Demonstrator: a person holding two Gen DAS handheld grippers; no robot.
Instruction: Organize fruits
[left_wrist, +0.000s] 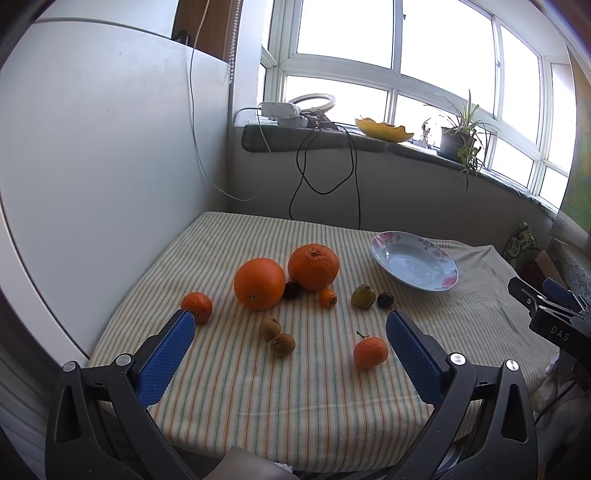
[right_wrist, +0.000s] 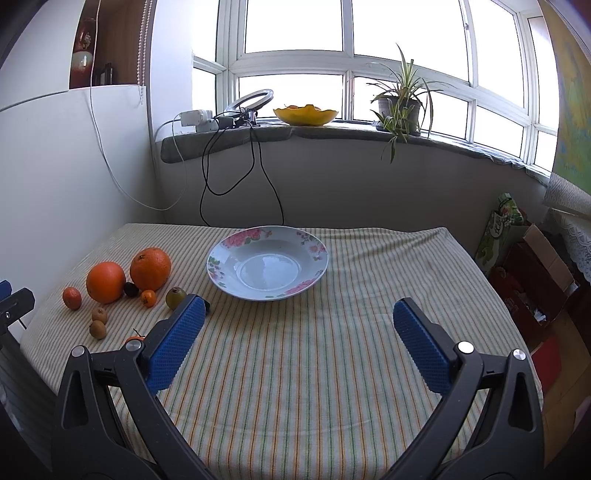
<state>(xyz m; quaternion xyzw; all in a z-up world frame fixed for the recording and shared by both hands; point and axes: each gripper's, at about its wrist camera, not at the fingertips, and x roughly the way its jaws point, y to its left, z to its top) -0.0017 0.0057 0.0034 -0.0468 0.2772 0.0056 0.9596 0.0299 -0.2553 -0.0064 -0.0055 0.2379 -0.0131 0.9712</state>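
Ten fruits: all loose on the striped cloth (left_wrist: 258, 387), clustered toward the table's left edge, none in the plate (right_wrist: 267, 267) yet.
Plate: sits empty near the far edge, well apart from most of the fruit, and it looks tilted on the soft cloth, so a heavy fruit dropped on its rim could tip it.
Left gripper (left_wrist: 291, 354): jaws spread wide, holding nothing, hovering over the near edge with the two brown fruits (left_wrist: 277, 336) and a small mandarin (left_wrist: 370, 352) between its fingers.
Right gripper (right_wrist: 297, 343): also spread wide and empty, over bare cloth near the front edge, facing the plate.
Roll risk: the two big oranges (left_wrist: 288, 280) are round and touch or nearly touch a dark plum (left_wrist: 291, 290); nudge one and its neighbours scatter, maybe off the left edge.
Grip risk: a kumquat (left_wrist: 328, 297) and the second dark plum (left_wrist: 385, 299) beside the green fruit (left_wrist: 363, 296) are tiny, so the pads may pinch off-centre and squirt them away.
Edge risk: another mandarin (left_wrist: 197, 306) sits near the left edge, just beside the left finger.
Collision: both grippers are close together on that side.
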